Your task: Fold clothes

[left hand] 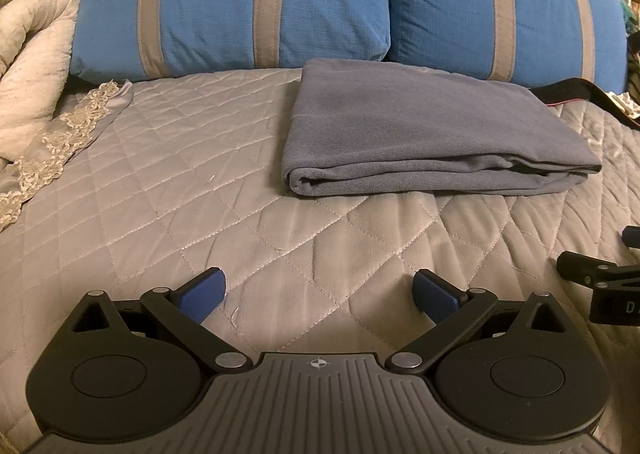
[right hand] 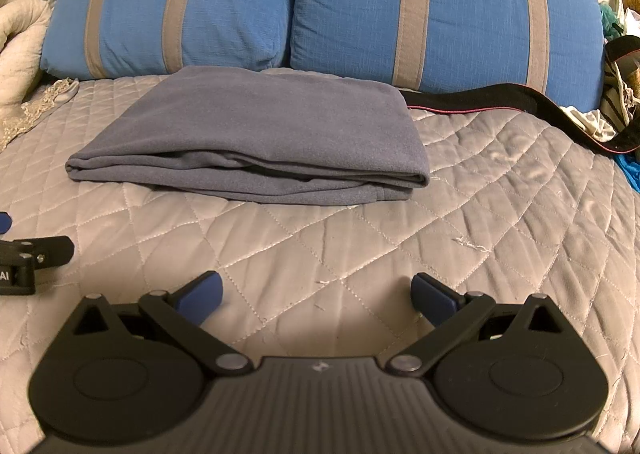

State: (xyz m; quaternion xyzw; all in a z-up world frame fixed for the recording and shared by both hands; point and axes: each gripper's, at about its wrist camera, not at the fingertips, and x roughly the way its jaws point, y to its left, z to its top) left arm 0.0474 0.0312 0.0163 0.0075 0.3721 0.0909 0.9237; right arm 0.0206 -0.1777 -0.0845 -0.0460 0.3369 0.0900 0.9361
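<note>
A grey-blue fleece garment [left hand: 424, 130] lies folded into a flat rectangle on the quilted grey bedspread [left hand: 200, 194], its layered edge facing me. The right wrist view shows the same folded garment [right hand: 256, 134] ahead and to the left. My left gripper [left hand: 319, 294] hovers over bare quilt well short of the garment, open, nothing between its blue pads. My right gripper [right hand: 317, 296] is also open and empty, a similar distance back. Each gripper shows at the edge of the other's view: the right gripper [left hand: 600, 278] and the left gripper [right hand: 28, 258].
Two blue pillows with grey stripes [left hand: 360, 2] stand along the back. A rumpled beige quilt and lace trim [left hand: 44, 134] lie at the left. A black strap with a red line [right hand: 500, 102] and mixed clothes [right hand: 616, 94] sit at the right.
</note>
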